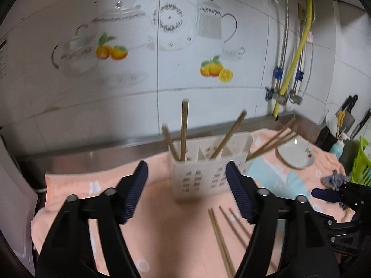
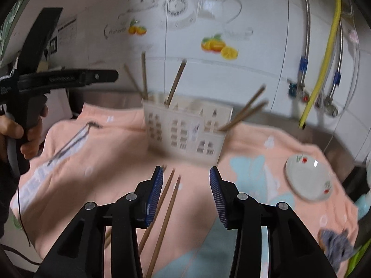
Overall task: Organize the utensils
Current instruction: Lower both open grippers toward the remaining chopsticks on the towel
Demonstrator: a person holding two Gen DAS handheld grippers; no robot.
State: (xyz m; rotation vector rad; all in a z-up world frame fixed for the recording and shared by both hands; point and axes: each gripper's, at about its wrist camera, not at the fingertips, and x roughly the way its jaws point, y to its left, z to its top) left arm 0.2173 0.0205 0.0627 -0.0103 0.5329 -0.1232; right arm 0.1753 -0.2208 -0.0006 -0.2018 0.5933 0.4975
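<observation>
Standing on the peach towel (image 1: 162, 227), the white utensil caddy (image 1: 204, 176) holds several chopsticks upright or leaning, while loose chopsticks (image 2: 167, 210) lie on the cloth just in front of it. Both the left gripper (image 1: 186, 190) and the right gripper (image 2: 185, 199) have their jaws spread apart with nothing held. A small white dish (image 2: 309, 180) sits to the right, and a knife block (image 1: 347, 120) stands at the far corner.
</observation>
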